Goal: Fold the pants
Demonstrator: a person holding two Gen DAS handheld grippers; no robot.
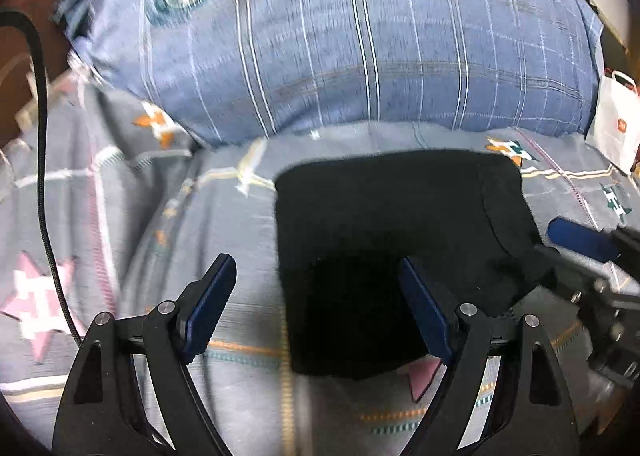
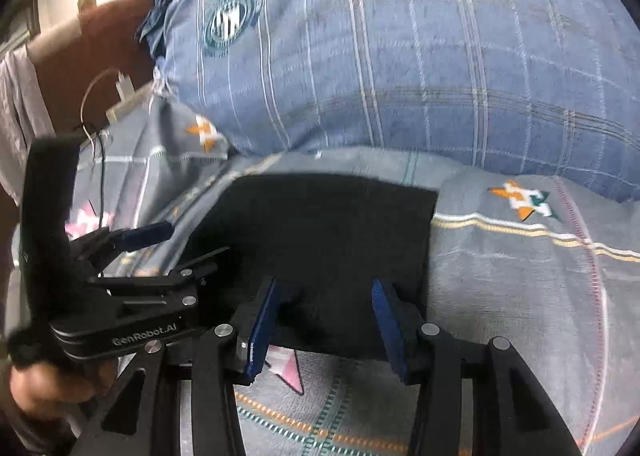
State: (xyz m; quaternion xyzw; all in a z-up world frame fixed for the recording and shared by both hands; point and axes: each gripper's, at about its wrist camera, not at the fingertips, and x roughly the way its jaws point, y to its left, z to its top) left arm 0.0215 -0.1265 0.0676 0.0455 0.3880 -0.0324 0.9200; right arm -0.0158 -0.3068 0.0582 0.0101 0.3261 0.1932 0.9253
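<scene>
Black pants (image 1: 384, 240) folded into a compact block on the bed.

The pants (image 2: 320, 252) are plain black, soft and matte, with no visible print. They lie flat on the grey patterned bed cover (image 1: 224, 224), gathered into a roughly rectangular, layered bundle. Relative to the big blue plaid pillow (image 1: 360, 36), the bundle sits just below its lower edge, near it but not touching, with a strip of cover showing between them. The far edge, toward the pillow, runs fairly straight; the left side edge is straight too. In the left wrist view, a rounded fold line curves down the right part, where the fabric bunches thicker.
</scene>
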